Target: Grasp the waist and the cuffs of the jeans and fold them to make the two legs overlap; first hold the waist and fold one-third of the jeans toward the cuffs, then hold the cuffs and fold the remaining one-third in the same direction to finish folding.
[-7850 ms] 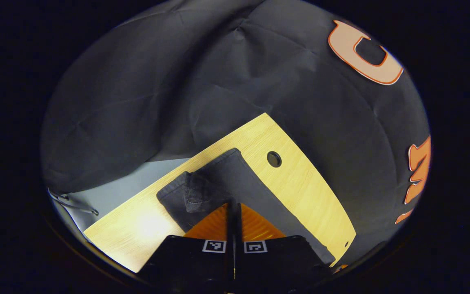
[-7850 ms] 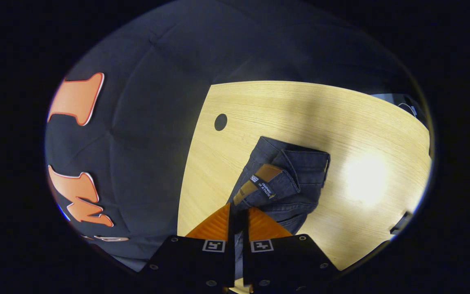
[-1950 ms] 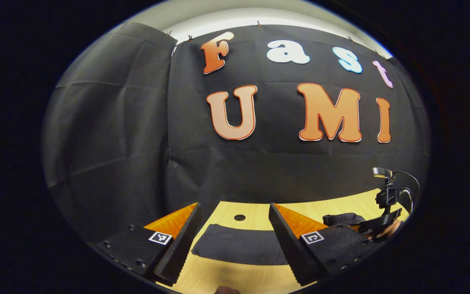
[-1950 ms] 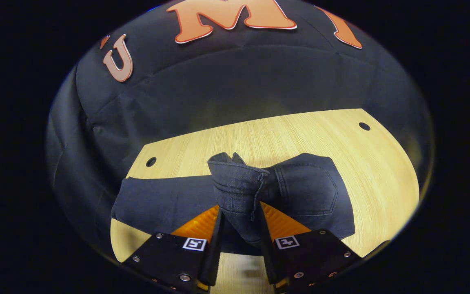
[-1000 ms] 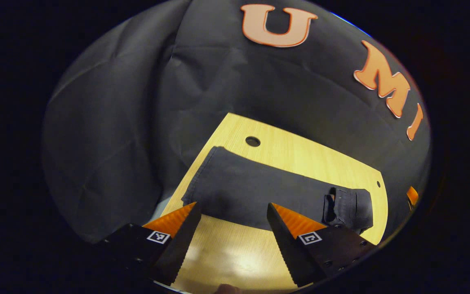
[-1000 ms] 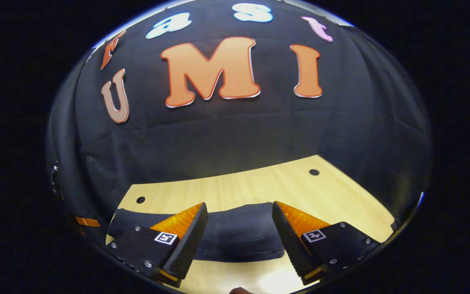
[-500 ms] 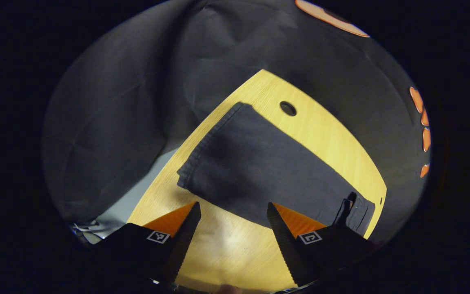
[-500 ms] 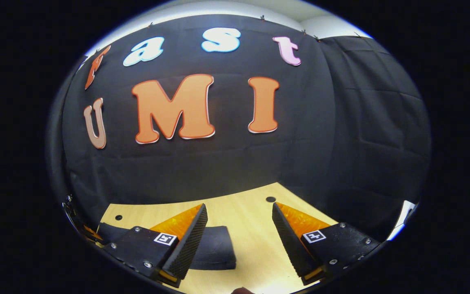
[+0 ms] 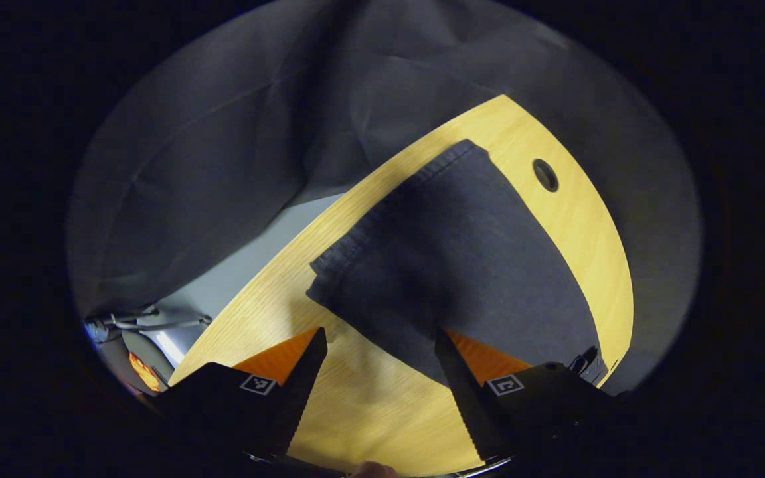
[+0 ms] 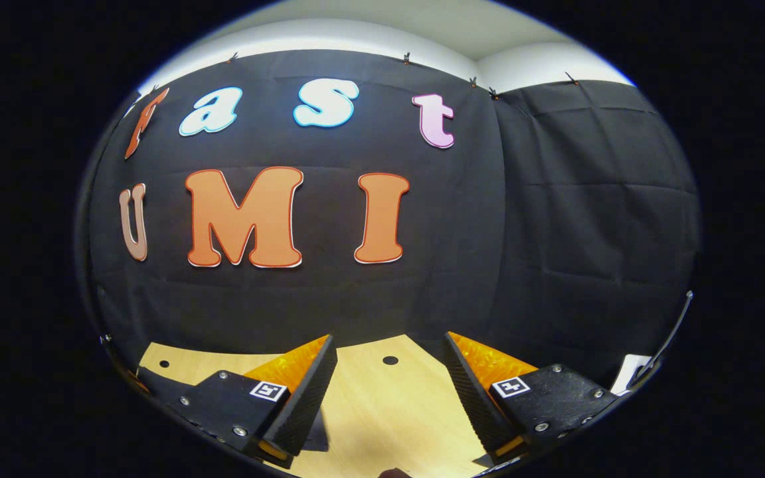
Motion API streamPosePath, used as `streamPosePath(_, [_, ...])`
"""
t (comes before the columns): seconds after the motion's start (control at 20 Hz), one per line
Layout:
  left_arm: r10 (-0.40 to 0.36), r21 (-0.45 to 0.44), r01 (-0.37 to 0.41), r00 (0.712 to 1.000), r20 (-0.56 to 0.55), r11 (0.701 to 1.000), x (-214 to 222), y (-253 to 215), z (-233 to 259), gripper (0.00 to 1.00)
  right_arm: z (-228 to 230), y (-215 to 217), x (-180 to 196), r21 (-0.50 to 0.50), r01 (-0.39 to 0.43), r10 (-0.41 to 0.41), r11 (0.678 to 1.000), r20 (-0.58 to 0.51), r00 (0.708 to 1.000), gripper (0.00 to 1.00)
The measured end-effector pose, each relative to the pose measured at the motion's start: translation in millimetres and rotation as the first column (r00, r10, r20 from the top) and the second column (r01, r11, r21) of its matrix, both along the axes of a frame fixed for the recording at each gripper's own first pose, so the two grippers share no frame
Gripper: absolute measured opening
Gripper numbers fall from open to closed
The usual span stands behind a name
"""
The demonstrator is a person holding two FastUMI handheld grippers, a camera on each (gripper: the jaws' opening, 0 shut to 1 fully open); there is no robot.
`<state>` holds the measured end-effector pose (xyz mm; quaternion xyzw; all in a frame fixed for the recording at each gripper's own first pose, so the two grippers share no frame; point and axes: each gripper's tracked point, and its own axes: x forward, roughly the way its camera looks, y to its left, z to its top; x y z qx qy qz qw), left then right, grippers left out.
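Right, legs look overlapped and the waist third seems folded over already, judging by how the jeans [image 9: 462, 265] lie: a flat dark strip on the table [image 9: 369, 405], cuff end toward the table's left edge, near the round hole [image 9: 545, 174]. Cuff fold is what's left, as far as I can tell. Left gripper [image 9: 379, 345] hangs above the near edge of the cuff end, fingers spread wide, nothing between them. Right gripper [image 10: 389, 372] is level and aimed at the booth wall, fingers also spread and empty, over bare table with another hole [image 10: 390, 360] ahead; a dark corner of fabric shows just beside its left finger. Versus half a second back: left gripper view has swung further toward the cuffs, so the hem now sits closer and more central, and the folded waist end has nearly slid behind its right finger. Right gripper view has lifted off the jeans and turned right.
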<state>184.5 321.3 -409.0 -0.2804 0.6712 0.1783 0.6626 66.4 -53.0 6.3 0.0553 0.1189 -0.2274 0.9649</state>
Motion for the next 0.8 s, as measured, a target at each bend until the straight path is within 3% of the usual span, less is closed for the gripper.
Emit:
streamPosePath(0.35, [-0.013,0.107,0.024,0.994,-0.105,0.994,4,6,-19,0.96,2,21,-4,0.031,-0.069,0.069,0.997,-0.007,0.998,0.96])
streamPosePath(0.55, [-0.011,0.095,0.021,0.995,-0.099,0.995,5,1,-17,0.91,-1,37,-3,0.040,-0.121,0.121,0.992,-0.007,0.993,0.96])
streamPosePath(0.6, [-0.018,0.097,0.026,0.997,-0.075,0.995,8,-2,-19,0.85,-4,42,-1,0.046,-0.136,0.137,0.990,-0.010,0.991,0.97])
streamPosePath(0.7, [0.025,0.072,-0.025,1.000,-0.002,0.997,19,-9,-20,0.35,-7,47,0,0.069,-0.156,0.157,0.985,-0.007,0.988,0.97])
streamPosePath(0.75, [0.011,0.067,-0.013,1.000,0.023,0.998,19,-12,-20,0.11,-9,48,2,0.075,-0.159,0.160,0.984,-0.008,0.987,0.97])
streamPosePath(0.8, [0.008,0.064,-0.012,0.998,0.055,0.998,17,-12,-15,0.11,-11,49,4,0.082,-0.168,0.169,0.982,-0.006,0.986,0.97])
